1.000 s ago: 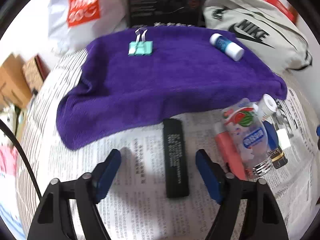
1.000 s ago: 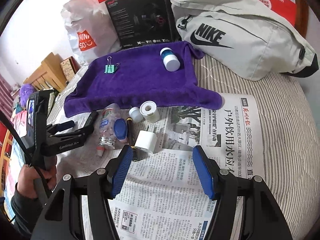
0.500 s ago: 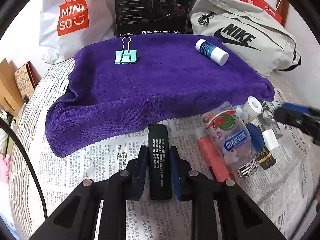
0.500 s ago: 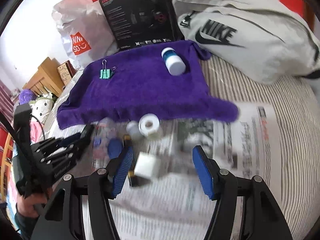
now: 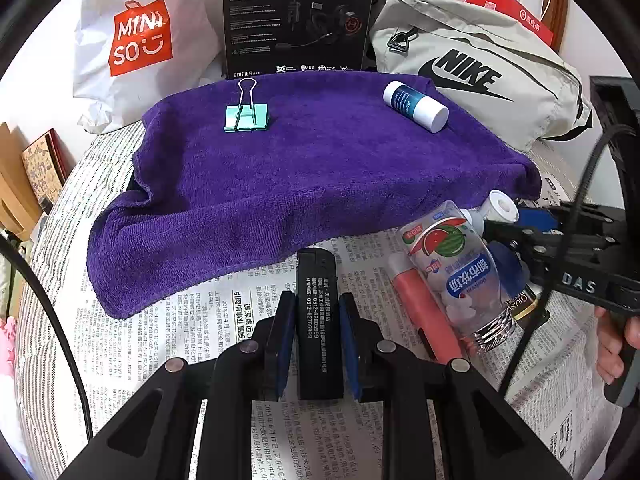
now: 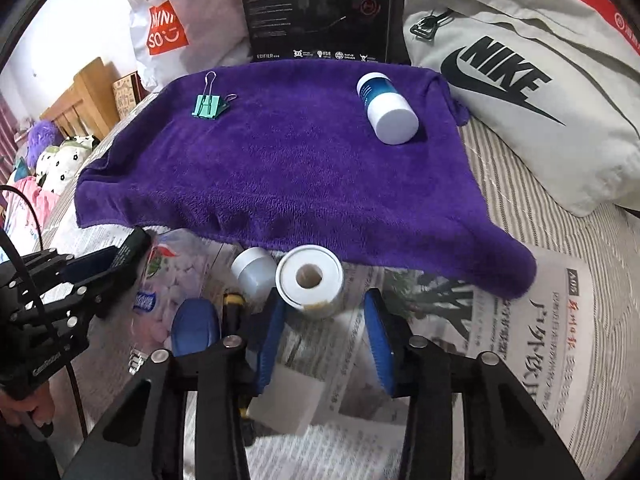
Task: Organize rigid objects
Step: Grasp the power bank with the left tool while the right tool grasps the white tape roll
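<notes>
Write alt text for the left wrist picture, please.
The left gripper is clamped on a black lighter lying on newspaper. Beyond it, a purple towel carries a green binder clip and a white bottle.

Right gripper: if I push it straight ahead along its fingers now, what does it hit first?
Probably the white tape roll, right ahead of the right gripper just past its fingertips. Beyond it lies the purple towel. Depth is unclear.
</notes>
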Demonstrator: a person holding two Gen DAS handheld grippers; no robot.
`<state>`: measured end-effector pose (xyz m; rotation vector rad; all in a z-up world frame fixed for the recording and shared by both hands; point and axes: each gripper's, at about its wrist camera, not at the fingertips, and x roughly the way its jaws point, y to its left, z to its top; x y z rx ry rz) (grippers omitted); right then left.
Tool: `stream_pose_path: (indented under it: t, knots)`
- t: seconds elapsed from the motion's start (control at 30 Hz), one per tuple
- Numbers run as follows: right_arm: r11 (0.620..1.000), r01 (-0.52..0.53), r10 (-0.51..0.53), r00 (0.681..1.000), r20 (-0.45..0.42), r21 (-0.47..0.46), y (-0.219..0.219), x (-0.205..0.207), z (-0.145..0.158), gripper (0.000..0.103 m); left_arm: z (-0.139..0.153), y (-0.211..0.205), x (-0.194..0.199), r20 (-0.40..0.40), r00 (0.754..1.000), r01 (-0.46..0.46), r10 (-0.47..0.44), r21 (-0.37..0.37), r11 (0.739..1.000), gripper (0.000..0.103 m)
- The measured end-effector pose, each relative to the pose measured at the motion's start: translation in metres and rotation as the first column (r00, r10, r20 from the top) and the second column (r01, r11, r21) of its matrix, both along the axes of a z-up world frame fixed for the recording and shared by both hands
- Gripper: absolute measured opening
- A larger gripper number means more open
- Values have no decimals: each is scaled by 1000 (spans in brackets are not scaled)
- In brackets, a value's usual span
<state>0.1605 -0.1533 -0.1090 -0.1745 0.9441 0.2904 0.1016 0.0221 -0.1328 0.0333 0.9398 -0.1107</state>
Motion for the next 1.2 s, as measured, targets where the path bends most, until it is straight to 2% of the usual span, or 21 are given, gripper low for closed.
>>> stream_pose_path:
  t: [0.07, 0.13, 0.4, 0.53, 0.7, 0.83, 1.0, 1.13, 1.2]
  knots:
    - [1000, -6, 6, 1000, 15, -2, 2, 3, -1, 38, 0, 0, 0, 1, 1000, 1, -1, -1, 1000, 21]
    - [1000, -17, 18, 999, 28, -10, 5, 6, -1, 28, 0, 0, 0, 0, 1000, 0, 0, -3, 1000, 21]
    - [999, -2, 2, 1000, -1, 52, -12, -1, 9, 28, 2, 5, -4, -22, 1000, -5, 5, -22, 1000, 21]
    - [998, 50, -50, 999, -11, 33, -31, -18, 15, 28, 2, 10, -9, -23, 1000, -9, 8, -31, 999, 21]
    - [996, 92, -92, 995, -27, 2, -52, -34, 7, 28, 2, 15, -11, -26, 1000, -17, 16, -44, 999, 21]
    - [993, 108, -107, 994, -27, 48, -61, -34, 1, 28, 1, 15, -10, -19, 999, -28, 27, -42, 999, 21]
    - [994, 102, -102, 995, -12, 49, -59, -31, 0, 28, 1, 8, -11, -4, 1000, -22, 23, 12, 1000, 21]
    - [994, 97, -96, 995, -6, 47, -57, -29, 1, 28, 3, 14, -12, -17, 999, -28, 27, -26, 999, 21]
    - [992, 100, -99, 995, -18, 75, -60, -30, 5, 28, 10, 19, -16, -12, 1000, -18, 17, -87, 996, 21]
